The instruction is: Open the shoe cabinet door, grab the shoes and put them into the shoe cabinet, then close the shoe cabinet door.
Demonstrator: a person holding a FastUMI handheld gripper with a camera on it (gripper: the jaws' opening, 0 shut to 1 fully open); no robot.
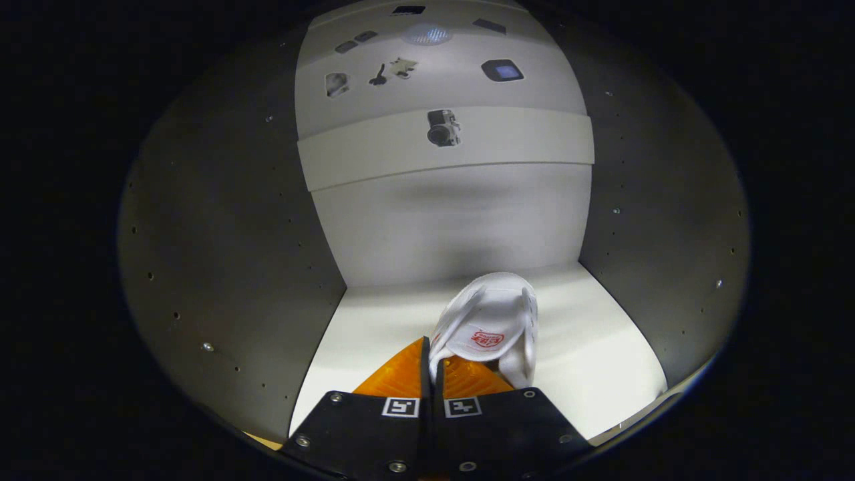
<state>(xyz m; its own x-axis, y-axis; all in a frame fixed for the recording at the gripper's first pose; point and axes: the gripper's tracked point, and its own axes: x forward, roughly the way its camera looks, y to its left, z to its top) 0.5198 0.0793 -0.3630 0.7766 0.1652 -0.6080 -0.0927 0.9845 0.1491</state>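
The gripper (pixel 431 361) is being held clenched on the edge of a white shoe (pixel 491 327), which is being pinched between the fingers so it can be carried in. The shoe is being lowered onto the cabinet's floor (pixel 601 361), just short of the back wall (pixel 454 220).

The gripper (pixel 433 364) has two dark flat plates studded with silver screws. Each plate bears a small square black-and-white marker
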